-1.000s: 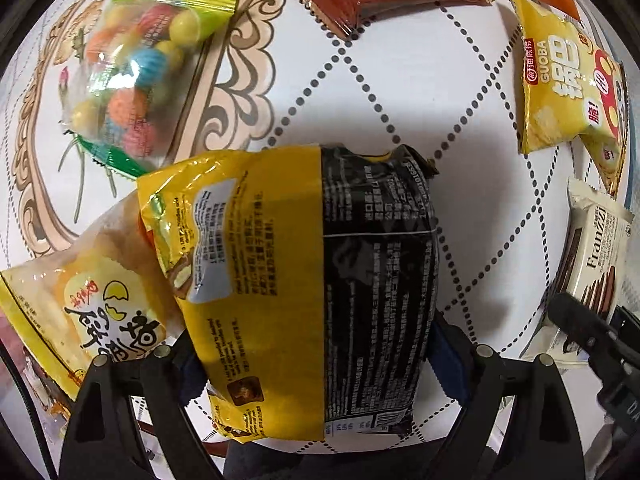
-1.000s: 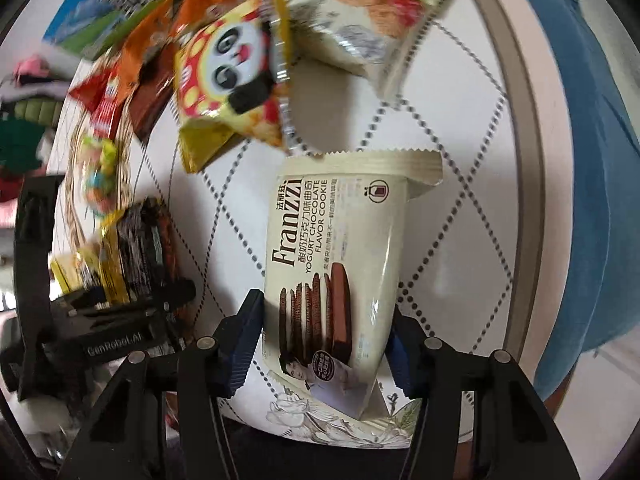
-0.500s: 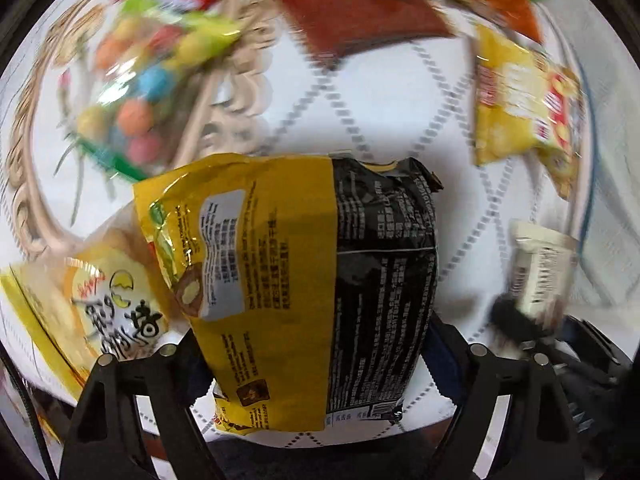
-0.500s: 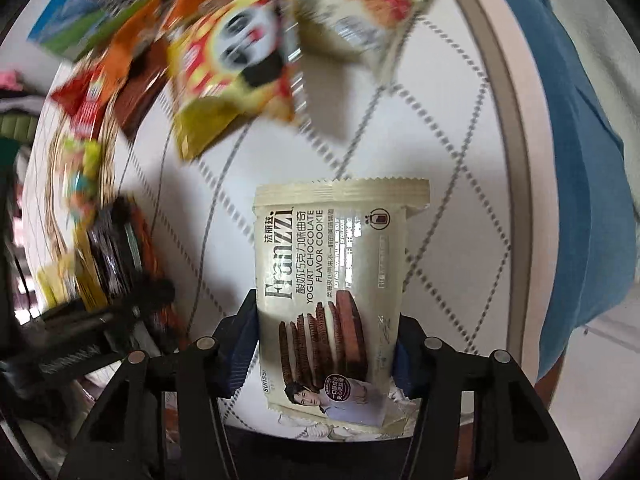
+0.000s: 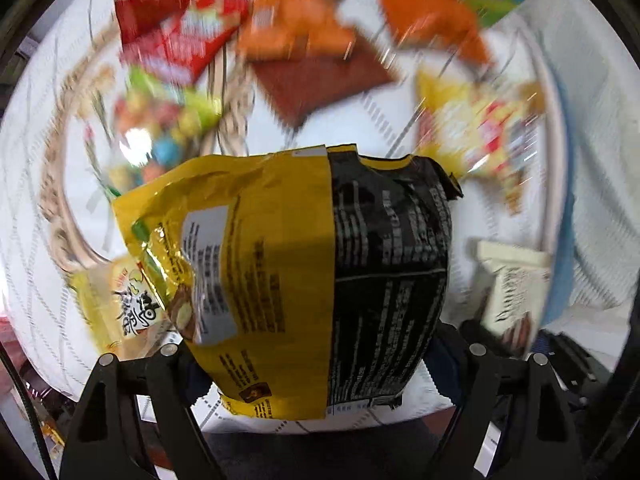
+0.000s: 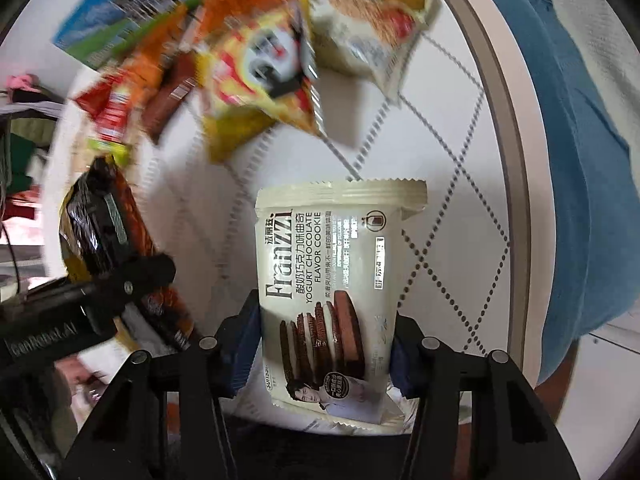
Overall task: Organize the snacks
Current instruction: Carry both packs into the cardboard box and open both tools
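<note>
Yellow-and-black snack bag (image 5: 320, 280) sits clamped between the jaws of the left gripper (image 5: 316, 364), its printed back panel facing the camera, bag raised above the table (image 5: 400, 120). The jaws have just been closing a little on the bag, which fills the gap from pad to pad. From the right wrist view the same bag (image 6: 104, 248) shows side-on, dark and crinkled, with the left gripper (image 6: 132, 280) across it.

Cream Franzzi cookie pack (image 6: 332, 280) is pinched at its lower half between the blue pads of the right gripper (image 6: 320, 344); these jaws have also just been closing, pack between them. The pack stands upright along the fingers, sealed crimp at the far end, held over the white table (image 6: 440, 160) with its dotted diamond pattern. In the left wrist view the pack (image 5: 512, 284) appears blurred at the right edge.

Beyond on the table, blurred: panda snack bag (image 6: 260, 68), a pale packet with a yellow jelly cup (image 6: 376, 20), red packet (image 5: 180, 36), brown packet (image 5: 320, 80), orange packets (image 5: 296, 16), a bag of coloured candy balls (image 5: 160, 136), a yellow bag with black characters (image 5: 120, 304), and another yellow chip bag (image 5: 480, 132). Blue cloth (image 6: 580, 160) lies past the table's rim.
</note>
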Motion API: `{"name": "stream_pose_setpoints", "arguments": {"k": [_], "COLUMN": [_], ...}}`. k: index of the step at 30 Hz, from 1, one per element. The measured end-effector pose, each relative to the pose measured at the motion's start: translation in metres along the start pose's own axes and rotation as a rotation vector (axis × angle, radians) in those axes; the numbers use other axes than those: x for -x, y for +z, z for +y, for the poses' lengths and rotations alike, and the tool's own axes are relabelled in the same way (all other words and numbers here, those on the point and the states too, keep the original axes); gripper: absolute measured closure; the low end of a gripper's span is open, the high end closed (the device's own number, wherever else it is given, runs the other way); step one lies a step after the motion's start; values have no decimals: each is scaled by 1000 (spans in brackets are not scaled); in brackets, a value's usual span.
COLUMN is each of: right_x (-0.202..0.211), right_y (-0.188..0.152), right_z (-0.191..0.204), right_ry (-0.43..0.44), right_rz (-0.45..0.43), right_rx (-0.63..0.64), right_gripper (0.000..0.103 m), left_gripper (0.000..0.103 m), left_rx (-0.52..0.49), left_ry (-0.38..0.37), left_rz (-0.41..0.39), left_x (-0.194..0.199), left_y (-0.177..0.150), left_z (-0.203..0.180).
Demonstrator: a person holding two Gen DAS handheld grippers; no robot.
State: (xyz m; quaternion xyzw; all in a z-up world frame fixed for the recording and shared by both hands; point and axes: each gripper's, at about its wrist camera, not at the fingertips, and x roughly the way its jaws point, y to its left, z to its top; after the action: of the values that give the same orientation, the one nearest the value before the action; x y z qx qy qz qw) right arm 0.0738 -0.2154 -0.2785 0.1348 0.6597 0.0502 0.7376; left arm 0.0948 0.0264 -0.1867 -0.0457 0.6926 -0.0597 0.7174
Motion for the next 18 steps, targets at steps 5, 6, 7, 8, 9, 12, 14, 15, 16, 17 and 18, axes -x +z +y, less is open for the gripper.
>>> {"name": "stream_pose_setpoints", "arguments": {"k": [5, 6, 7, 8, 9, 12, 14, 15, 16, 17, 18], "right_x": [63, 78, 92, 104, 119, 150, 165, 168, 168, 166, 160], "right_y": [28, 40, 51, 63, 78, 131, 163, 185, 205, 225, 246], "right_z": [17, 18, 20, 23, 28, 40, 45, 52, 59, 63, 69], "right_ry": [108, 126, 148, 164, 187, 248, 244, 234, 229, 229, 223], "right_rz": [-77, -105, -134, -156, -186, -264, -321, -355, -372, -381, -386], "right_rx": [62, 76, 89, 97, 107, 129, 149, 161, 171, 175, 179], "right_gripper": [46, 46, 46, 46, 46, 46, 46, 46, 46, 46, 46], "left_gripper": [18, 18, 18, 18, 18, 18, 18, 18, 18, 18, 18], "left_rx": [-16, -19, -24, -19, -17, -12, -10, -9, -13, -15, -12], "left_ry": [-52, -62, -74, -84, -100, -107, -94, -81, -62, -44, -28], "left_rz": [-109, -136, -163, -184, -208, -265, -293, -308, -312, -308, -297], "left_x": [80, 99, 118, 128, 145, 185, 200, 206, 208, 202, 199], "left_y": [19, 25, 33, 43, 55, 103, 131, 151, 168, 189, 209], "left_z": [-4, -4, -4, -5, -11, -26, -23, -21, -22, -18, -14]}}
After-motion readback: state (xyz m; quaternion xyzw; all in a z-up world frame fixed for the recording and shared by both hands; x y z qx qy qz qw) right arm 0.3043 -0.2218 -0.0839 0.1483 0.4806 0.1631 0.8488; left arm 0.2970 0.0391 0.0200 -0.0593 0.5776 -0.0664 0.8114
